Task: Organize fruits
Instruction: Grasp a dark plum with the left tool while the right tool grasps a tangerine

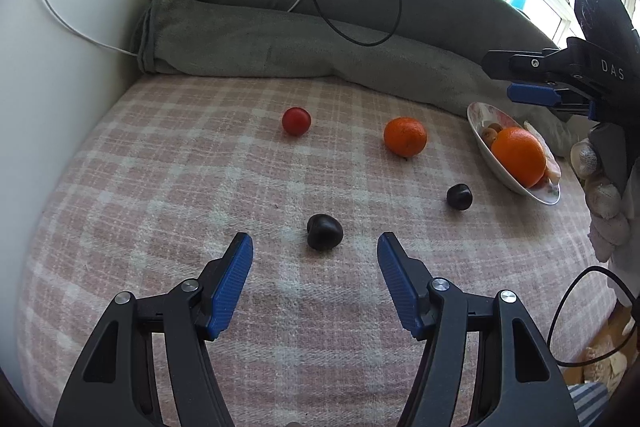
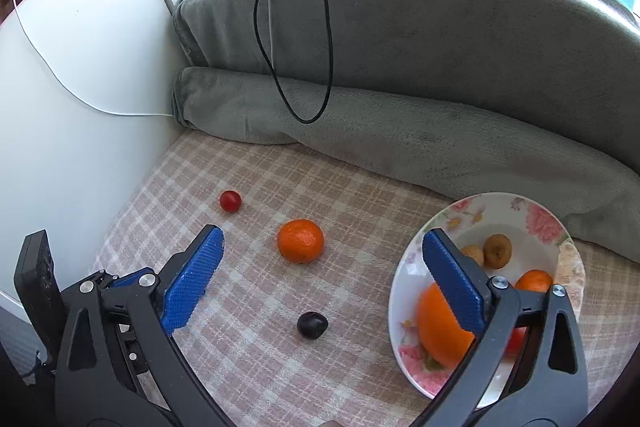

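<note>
My left gripper stands open low over the checked bedspread, with a dark plum lying free just beyond its blue tips. A second dark plum, a mandarin and a cherry tomato lie loose farther out. A floral bowl on the right holds a big orange and small brown fruits. My right gripper hangs wide open and empty, its right finger over the bowl.
A rolled grey blanket with black and white cables bounds the back. A white wall closes the left side. A gloved hand holds the right gripper at the bed's right edge.
</note>
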A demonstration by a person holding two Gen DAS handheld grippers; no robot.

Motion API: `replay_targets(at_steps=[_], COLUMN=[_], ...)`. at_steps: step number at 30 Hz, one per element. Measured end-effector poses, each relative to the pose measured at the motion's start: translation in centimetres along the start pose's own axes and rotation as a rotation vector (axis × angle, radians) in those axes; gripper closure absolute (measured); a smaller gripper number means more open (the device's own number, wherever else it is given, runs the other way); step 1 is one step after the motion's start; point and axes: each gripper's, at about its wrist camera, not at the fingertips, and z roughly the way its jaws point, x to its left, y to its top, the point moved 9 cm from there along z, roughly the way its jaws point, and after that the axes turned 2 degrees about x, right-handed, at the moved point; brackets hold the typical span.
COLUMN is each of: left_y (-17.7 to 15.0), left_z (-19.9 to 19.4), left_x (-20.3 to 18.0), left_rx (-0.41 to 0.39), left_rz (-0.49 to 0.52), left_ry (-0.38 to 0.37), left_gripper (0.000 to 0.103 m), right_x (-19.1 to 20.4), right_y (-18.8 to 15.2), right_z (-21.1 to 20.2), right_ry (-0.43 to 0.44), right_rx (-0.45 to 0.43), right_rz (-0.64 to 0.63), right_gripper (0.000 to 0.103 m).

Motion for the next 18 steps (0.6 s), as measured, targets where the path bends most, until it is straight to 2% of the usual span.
replay_targets(at_steps=[6,9,15,18], left_y=[0.2,0.2,0.2,0.2], left_z=[0.9,1.5,2.1,2.3], left_x=[-0.4,-0.4,-0.2,-0.2], left_rx=[0.013,0.026,0.042,0.046], left_rz=[-0.007,-0.024,-0.034,-0.034], left_ry=[-0.032,-0.055,-0.068,-0.071], left_gripper=[0.039,0.045,0.055,0.059], right_x=[0.4,0.4,0.8,1.2], right_y=[0.1,0.1,-0.3,-0.6], right_z=[2.3,3.5,5.3,6.2], right_ry=[0.073,0.117,0.117,0.113], right_rx=[0.068,0.101,0.139,0.162], right_rz=[0.077,0.121,0.123,0.110], right_gripper=[0.002,0.002,0.003,0.011])
